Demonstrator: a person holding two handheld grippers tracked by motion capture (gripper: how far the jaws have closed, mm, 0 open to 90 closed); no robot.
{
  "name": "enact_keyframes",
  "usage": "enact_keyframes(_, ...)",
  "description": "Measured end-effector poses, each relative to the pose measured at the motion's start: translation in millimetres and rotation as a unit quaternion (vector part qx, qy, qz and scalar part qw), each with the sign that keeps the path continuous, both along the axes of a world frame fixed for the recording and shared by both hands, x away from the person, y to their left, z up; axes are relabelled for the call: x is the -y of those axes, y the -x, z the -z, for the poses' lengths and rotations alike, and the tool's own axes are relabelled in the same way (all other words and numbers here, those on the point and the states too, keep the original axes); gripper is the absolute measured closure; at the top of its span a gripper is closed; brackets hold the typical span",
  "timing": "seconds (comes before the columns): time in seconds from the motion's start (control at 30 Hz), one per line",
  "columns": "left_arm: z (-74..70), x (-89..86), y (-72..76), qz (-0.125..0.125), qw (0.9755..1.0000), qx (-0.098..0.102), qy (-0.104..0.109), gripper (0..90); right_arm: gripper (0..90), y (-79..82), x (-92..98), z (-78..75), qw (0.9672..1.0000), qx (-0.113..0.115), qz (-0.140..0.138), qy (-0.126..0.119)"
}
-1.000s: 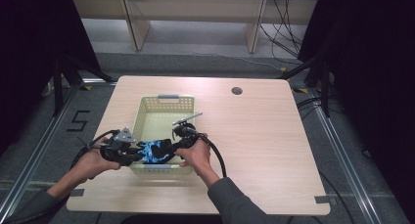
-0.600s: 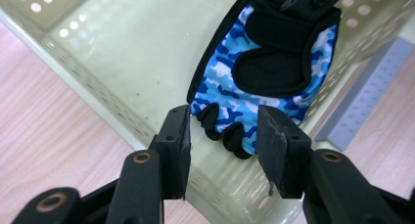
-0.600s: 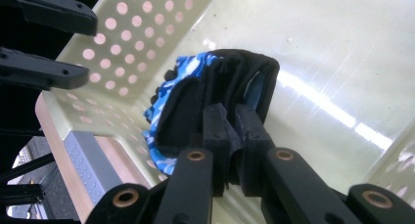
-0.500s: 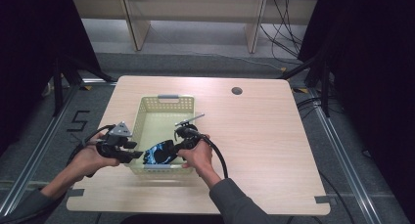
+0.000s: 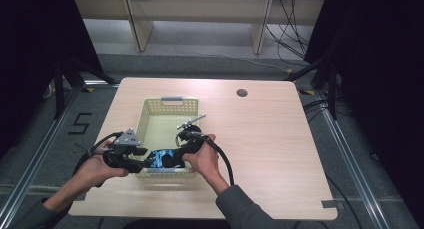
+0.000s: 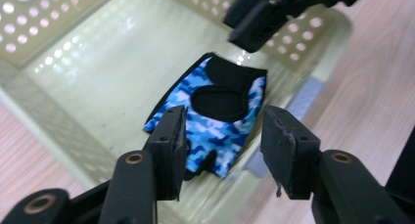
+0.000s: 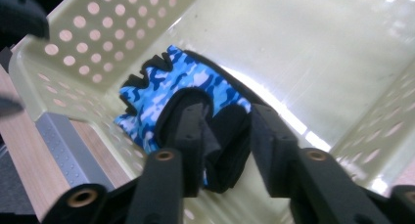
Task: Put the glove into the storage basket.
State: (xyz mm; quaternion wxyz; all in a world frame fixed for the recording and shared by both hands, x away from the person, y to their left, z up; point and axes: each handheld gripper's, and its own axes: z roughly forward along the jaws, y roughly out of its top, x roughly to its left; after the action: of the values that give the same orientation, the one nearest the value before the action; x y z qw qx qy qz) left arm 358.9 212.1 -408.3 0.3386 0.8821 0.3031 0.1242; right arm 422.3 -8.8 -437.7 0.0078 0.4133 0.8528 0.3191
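Left gripper (image 6: 222, 136) jaws apart, just been opening, nothing pinched; it hangs over the near basket wall with the blue camouflage fingerless glove with black palm patch (image 6: 215, 114) beyond its tips. Right gripper (image 7: 227, 136) jaws also just been opening, straddling the glove's black cuff, pads look loose, not pressing. Glove lies inside the pale yellow perforated plastic basket (image 5: 167, 105), near end, on the light wooden table (image 5: 270, 139). Step looks like release after placing. Next: lift both grippers clear without snagging fabric.
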Motion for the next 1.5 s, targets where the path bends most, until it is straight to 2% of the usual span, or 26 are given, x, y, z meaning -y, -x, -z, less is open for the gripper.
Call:
enact_keyframes(0.03,-0.7,2.0,1.1,-0.001,1.0000,0.000,0.002,48.8,63.6,0.4,0.9,-3.2,1.0000,0.000,0.007,0.002)
enact_keyframes(0.07,-1.9,4.3,2.9,0.001,1.0000,0.000,0.005,46.9,61.5,-1.8,4.3,-6.7,0.9999,0.013,0.007,-0.006)
enact_keyframes(0.13,-3.6,7.7,5.9,0.002,1.0000,0.002,0.004,46.3,60.6,-1.8,5.3,-7.8,0.9998,0.015,0.010,-0.010)
enact_keyframes(0.17,-4.7,9.0,7.2,0.009,0.9999,0.003,0.006,45.0,58.8,-2.7,8.1,-8.7,0.9992,0.030,0.004,-0.026)
enact_keyframes(0.2,-4.8,10.3,8.1,0.009,0.9999,0.003,0.010,44.2,57.9,-1.4,9.4,-10.4,0.9995,0.023,0.009,-0.022)
enact_keyframes(0.23,-4.8,11.2,8.8,0.006,0.9999,0.004,0.011,43.4,57.4,-1.3,10.8,-11.3,0.9991,0.031,-0.001,-0.028)
enact_keyframes(0.3,-5.4,11.5,9.7,0.007,0.9999,0.003,0.011,41.5,56.8,-0.5,12.0,-11.8,0.9992,0.027,0.005,-0.028)
enact_keyframes(0.33,-5.2,12.0,10.2,0.006,0.9999,0.008,0.011,41.4,55.2,0.5,15.4,-13.4,0.9985,0.039,-0.005,-0.038)
enact_keyframes(0.4,-5.1,13.3,12.7,0.009,0.9998,0.011,0.012,40.9,54.4,2.1,16.8,-14.9,0.9989,0.033,0.001,-0.033)
enact_keyframes(0.43,-5.3,13.4,13.8,0.007,0.9999,0.007,0.013,39.7,52.5,1.9,18.5,-14.9,0.9981,0.048,-0.007,-0.038)
enact_keyframes(0.47,-5.6,13.8,14.3,0.009,0.9998,0.008,0.013,37.9,50.5,2.5,19.7,-15.9,0.9981,0.050,-0.008,-0.034)
enact_keyframes(0.5,-5.2,14.6,15.3,0.003,0.9999,0.008,0.015,36.1,48.3,4.8,20.1,-17.4,0.9986,0.041,0.004,-0.032)
enact_keyframes(0.53,-5.0,15.3,16.9,0.009,0.9998,0.004,0.018,33.0,47.1,6.4,22.6,-18.4,0.9982,0.052,0.002,-0.031)
enact_keyframes(0.63,-3.8,16.7,19.3,0.007,0.9997,0.005,0.023,30.9,45.1,9.7,26.2,-22.5,0.9985,0.046,0.004,-0.029)
enact_keyframes(0.67,-2.4,17.4,20.6,0.002,0.9996,0.004,0.027,30.2,43.0,10.9,27.5,-23.3,0.9982,0.049,0.001,-0.033)
enact_keyframes(0.7,-2.2,17.5,21.0,0.011,0.9995,0.003,0.030,29.7,42.4,12.8,27.8,-24.5,0.9984,0.042,0.004,-0.037)
enact_keyframes(0.73,-1.4,18.0,21.6,0.010,0.9994,0.002,0.035,29.4,41.7,13.0,29.8,-24.6,0.9969,0.055,-0.016,-0.055)
enact_keyframes(0.77,-1.4,18.0,21.6,0.010,0.9994,0.002,0.035,29.2,41.7,13.0,29.8,-24.6,0.9969,0.055,-0.016,-0.055)
enact_keyframes(0.8,-0.1,19.1,22.8,0.002,0.9992,0.001,0.040,28.8,40.3,16.3,32.1,-25.9,0.9958,0.065,-0.015,-0.063)
enact_keyframes(0.93,0.5,19.7,23.3,-0.003,0.9990,0.007,0.044,27.4,39.5,19.0,36.3,-27.4,0.9953,0.062,-0.012,-0.074)
enact_keyframes(1.07,0.4,21.1,25.6,0.000,0.9981,0.008,0.061,27.4,37.8,22.4,46.1,-32.9,0.9934,0.070,-0.011,-0.091)
enact_keyframes(1.13,-0.1,20.6,25.7,-0.003,0.9981,0.012,0.060,27.2,37.7,22.9,48.7,-34.9,0.9937,0.067,-0.014,-0.089)
enact_keyframes(1.17,0.2,20.7,25.6,-0.003,0.9977,0.010,0.068,26.8,37.6,23.7,50.9,-35.7,0.9934,0.066,-0.014,-0.092)
enact_keyframes(1.23,0.2,20.3,25.7,-0.010,0.9972,0.008,0.074,25.6,37.4,24.5,53.8,-36.0,0.9930,0.075,-0.012,-0.090)
enact_keyframes(1.3,-0.5,18.6,25.3,-0.003,0.9976,0.011,0.069,25.5,37.3,27.4,57.5,-36.9,0.9935,0.070,-0.008,-0.089)
enact_keyframes(1.5,-1.2,18.8,27.4,-0.003,0.9972,0.010,0.074,24.6,36.9,32.1,66.3,-35.6,0.9925,0.079,-0.012,-0.093)
